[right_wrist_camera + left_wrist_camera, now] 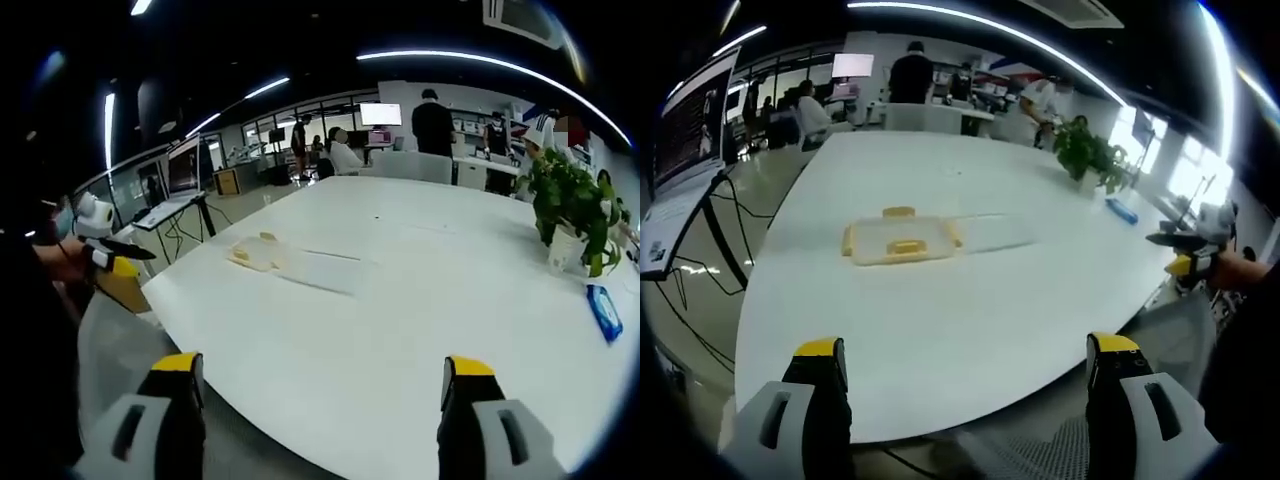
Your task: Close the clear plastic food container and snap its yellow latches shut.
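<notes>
- Hovering off the near edge of the white table (970, 330), the left gripper (965, 350) points in over the tabletop; its two yellow-tipped jaws stand wide apart with nothing between them and touch nothing.
- In the right gripper view the left gripper (125, 255) shows at the left edge, held in a person's hand (75, 255) beside the table's corner.
- The right gripper (318, 372) is likewise held just off the table edge (330, 440), jaws spread wide, empty, clear of the surface.
- In the left gripper view the right gripper (1180, 250) comes in from the right, held in a hand (1240, 268) with a dark sleeve behind it, off the table's side.
- The clear plastic food container (902, 240) lies flat on the table, well apart from both grippers, with its clear lid (990, 232) open and laid out beside it.
- Its yellow latches (906, 246) show on the container's edges; one sits on the side facing the left gripper.
- A potted plant (572, 215) and a blue object (604, 310) stand on the far part of the table.
</notes>
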Demonstrator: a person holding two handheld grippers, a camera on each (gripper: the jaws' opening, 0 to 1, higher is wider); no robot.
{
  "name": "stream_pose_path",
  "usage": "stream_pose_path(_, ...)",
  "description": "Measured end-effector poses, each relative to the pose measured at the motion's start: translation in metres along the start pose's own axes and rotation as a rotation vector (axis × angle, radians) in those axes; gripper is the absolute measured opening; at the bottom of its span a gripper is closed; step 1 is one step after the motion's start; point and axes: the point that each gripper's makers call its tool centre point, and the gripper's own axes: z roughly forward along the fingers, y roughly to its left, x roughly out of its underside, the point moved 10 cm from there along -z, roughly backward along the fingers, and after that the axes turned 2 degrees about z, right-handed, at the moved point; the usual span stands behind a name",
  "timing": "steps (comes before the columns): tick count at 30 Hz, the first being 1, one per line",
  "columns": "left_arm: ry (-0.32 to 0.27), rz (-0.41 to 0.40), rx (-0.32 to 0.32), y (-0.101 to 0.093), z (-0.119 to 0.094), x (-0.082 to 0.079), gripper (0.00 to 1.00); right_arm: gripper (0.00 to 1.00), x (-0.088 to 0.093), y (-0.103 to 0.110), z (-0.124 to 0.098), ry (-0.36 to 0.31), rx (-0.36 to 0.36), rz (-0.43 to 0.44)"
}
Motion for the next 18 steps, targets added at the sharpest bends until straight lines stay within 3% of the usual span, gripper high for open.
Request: stream_pose_path(18,0.023,0.009,-0.002,0.026,0.003,0.000,0.98,1.00,-0.004,0.016,0.029,0.041,-0.032,-0.046)
